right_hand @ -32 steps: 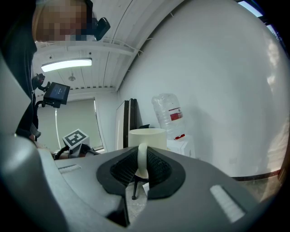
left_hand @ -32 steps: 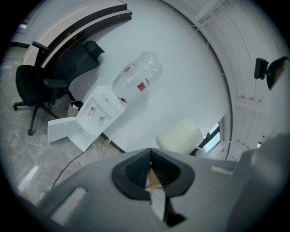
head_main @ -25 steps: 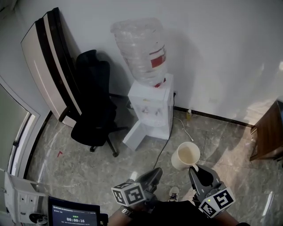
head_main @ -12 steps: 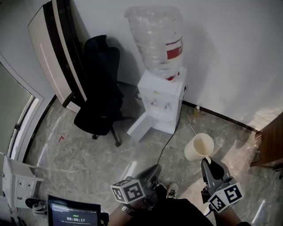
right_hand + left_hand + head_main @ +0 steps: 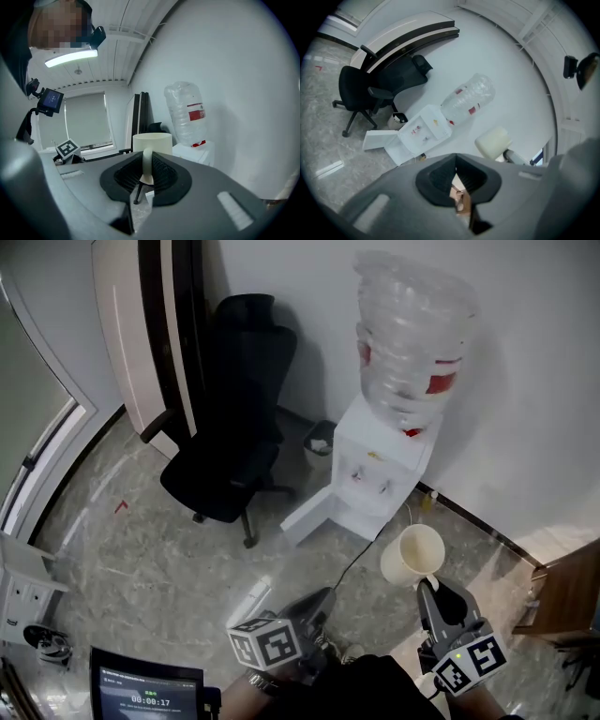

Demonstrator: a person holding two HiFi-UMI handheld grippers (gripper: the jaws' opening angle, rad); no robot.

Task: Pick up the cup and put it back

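Grey marbled floor (image 5: 141,549) fills the lower left of the head view, and a plain white wall (image 5: 525,352) closes off the upper right. Against that wall, at the upper left, leans a tall cream air-conditioning unit (image 5: 155,334) with a black stripe down its front. Just right of it stands a black office chair (image 5: 234,418) on castors. Right of the chair is a white water dispenser (image 5: 380,474), its lower door (image 5: 314,517) swung open onto the floor, with a big clear bottle (image 5: 412,343) upended on top. A brown wooden cabinet (image 5: 562,601) pokes in at the right edge.

Low in the frame, the person holds both tools out in front. The right gripper (image 5: 433,594) is clenched on the handle of the cream cup (image 5: 412,554). The cup is carried upright in the air, its mouth open to the ceiling, below and in front of the dispenser in the picture. The left gripper (image 5: 323,596) sits lower centre, well apart from the cup, its jaws closed together with nothing between them. A small bin (image 5: 319,439) is tucked between chair and dispenser, and a screen (image 5: 145,695) glows in the lower left corner.
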